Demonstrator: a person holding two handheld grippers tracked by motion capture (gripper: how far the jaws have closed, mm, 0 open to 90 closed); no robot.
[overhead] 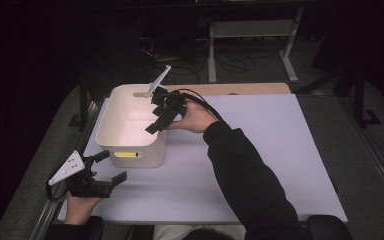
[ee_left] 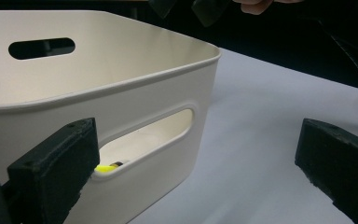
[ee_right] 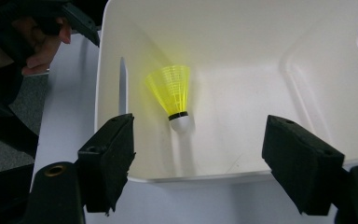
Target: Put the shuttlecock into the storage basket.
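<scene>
Shuttlecock: yellow ribbed plastic skirt, black band, white rounded cork; lies on its side on the bin floor, against the slotted wall.

Bin: cream plastic, smooth, rectangular with rounded corners, slot handles; stands on the bench, a matte white sheet.

Right hand-held gripper: black padded jaws spread, nothing between them, above the bin.

Left hand-held gripper: jaws spread, empty, near the bin's front wall.
</scene>
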